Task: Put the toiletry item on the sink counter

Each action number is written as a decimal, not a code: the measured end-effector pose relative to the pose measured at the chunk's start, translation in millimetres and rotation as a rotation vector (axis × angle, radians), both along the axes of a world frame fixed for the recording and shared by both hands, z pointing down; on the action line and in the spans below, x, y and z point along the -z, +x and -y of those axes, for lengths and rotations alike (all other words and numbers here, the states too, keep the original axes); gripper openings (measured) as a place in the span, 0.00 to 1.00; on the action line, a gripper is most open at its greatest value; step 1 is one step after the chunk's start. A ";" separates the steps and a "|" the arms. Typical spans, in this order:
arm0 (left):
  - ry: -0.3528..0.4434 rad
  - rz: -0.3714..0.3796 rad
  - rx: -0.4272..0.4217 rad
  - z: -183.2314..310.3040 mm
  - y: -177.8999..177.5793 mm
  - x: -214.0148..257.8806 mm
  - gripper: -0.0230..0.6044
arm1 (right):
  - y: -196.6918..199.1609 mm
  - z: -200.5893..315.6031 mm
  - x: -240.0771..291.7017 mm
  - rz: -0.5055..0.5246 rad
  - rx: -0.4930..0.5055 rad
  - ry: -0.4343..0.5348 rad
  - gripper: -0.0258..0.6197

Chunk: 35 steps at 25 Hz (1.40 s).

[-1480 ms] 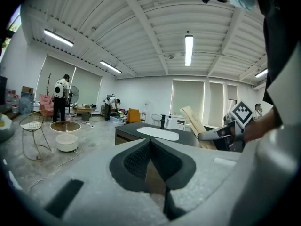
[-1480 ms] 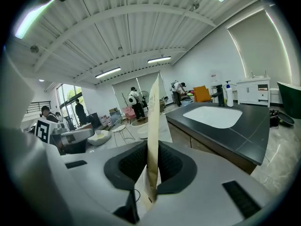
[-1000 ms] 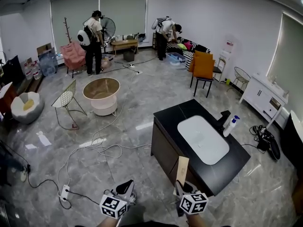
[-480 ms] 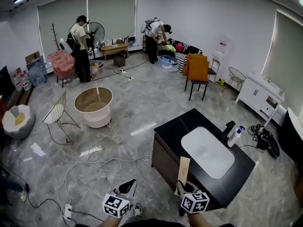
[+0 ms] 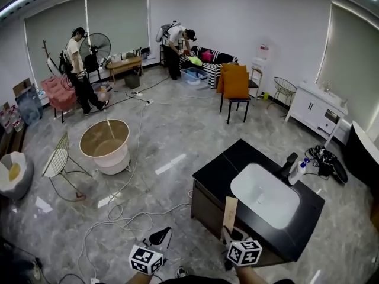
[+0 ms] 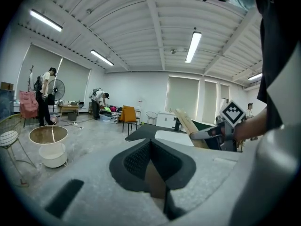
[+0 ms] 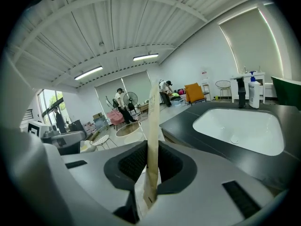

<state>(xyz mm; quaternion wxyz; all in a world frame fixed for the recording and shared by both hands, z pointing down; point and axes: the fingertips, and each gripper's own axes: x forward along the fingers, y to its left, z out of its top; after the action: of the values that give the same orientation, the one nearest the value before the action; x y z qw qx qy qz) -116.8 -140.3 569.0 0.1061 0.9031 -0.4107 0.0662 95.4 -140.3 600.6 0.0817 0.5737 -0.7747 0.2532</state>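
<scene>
One thing in hand: my right gripper pinches the flat tan toiletry packet by its lower end, upright over the near edge of the sink counter, likely for laying it flat; my left gripper is pressed together, empty.

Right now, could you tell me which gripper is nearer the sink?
Right. The right gripper, holding a packet, is before the sink; the left gripper is farther left, over floor.

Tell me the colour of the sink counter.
The sink counter is black, its basin white; head view shows it best.
</scene>
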 end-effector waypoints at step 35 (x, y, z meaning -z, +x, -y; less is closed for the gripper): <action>-0.033 0.006 0.109 199.2 49.0 -13.9 0.04 | 77.4 270.2 -49.0 -0.060 0.027 -0.093 0.12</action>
<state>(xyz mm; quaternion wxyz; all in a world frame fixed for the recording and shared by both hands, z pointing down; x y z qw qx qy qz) -67.8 -339.5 582.9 0.1235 0.8773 -0.4585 0.0696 172.8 -410.5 649.5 0.1346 0.5661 -0.7670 0.2704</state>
